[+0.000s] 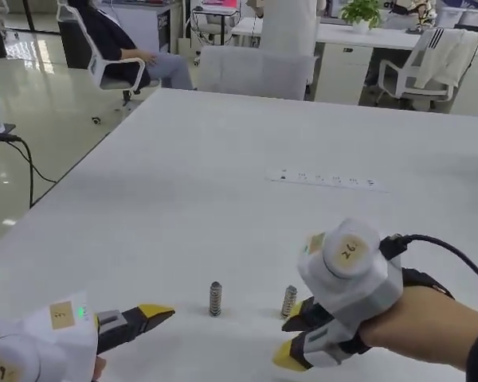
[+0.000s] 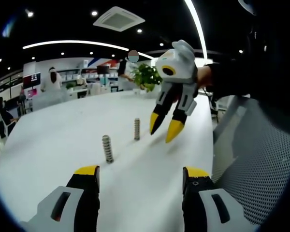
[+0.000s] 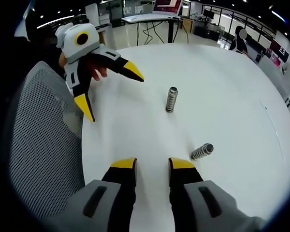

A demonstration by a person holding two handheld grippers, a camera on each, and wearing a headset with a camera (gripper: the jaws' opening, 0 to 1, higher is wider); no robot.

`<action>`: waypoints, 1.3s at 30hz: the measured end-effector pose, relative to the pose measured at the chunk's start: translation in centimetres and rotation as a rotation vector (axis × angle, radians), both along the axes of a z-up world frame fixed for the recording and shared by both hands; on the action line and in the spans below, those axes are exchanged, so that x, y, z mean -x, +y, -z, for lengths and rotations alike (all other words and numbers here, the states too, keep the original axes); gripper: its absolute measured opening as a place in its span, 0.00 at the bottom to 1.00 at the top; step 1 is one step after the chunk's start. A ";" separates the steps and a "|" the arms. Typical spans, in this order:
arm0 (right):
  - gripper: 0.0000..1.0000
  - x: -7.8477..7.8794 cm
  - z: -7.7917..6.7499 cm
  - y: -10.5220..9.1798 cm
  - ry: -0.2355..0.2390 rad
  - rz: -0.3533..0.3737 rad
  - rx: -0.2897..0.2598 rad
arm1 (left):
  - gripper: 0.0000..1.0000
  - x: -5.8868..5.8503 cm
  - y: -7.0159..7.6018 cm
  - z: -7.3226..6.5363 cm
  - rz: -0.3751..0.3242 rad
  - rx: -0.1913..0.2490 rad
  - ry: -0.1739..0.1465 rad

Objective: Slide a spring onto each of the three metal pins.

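Observation:
Two short metal pins stand upright on the white table (image 1: 223, 191), each wrapped in a spring. One spring-covered pin (image 1: 215, 298) (image 2: 107, 148) (image 3: 171, 99) is between the grippers. The other (image 1: 289, 301) (image 2: 137, 129) (image 3: 202, 151) stands just beyond the right gripper's fingertips. My left gripper (image 1: 147, 318) (image 2: 142, 171) (image 3: 111, 89) hovers at the near left, open and empty, pointing toward the pins. My right gripper (image 1: 293, 333) (image 2: 163, 126) (image 3: 152, 164) hangs at the near right, open, with nothing between its yellow-tipped jaws.
A white power strip (image 1: 327, 180) lies farther back on the table. A grey mesh chair (image 2: 261, 159) (image 3: 43, 145) sits at the table's near edge. Office chairs and a seated person (image 1: 119, 48) are beyond the far edge. A black cable (image 1: 454, 255) trails from the right gripper.

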State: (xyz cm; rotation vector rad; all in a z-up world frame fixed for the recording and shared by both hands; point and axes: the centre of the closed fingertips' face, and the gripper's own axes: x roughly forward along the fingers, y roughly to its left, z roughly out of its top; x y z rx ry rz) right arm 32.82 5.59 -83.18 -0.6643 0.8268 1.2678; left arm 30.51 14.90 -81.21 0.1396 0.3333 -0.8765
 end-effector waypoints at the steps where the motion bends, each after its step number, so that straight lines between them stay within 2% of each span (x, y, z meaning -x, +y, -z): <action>1: 0.25 0.0 0.0 -0.2 0.000 0.005 -0.002 | 0.65 0.0 -0.1 0.0 0.001 0.000 0.000; 26: 0.33 0.8 -0.4 -4.8 0.016 0.135 -0.040 | 0.67 0.0 -0.9 -0.1 0.023 0.004 0.006; 39: 0.37 0.7 -0.9 -7.3 0.023 0.207 -0.071 | 0.68 -0.2 -1.1 0.1 0.027 0.007 0.012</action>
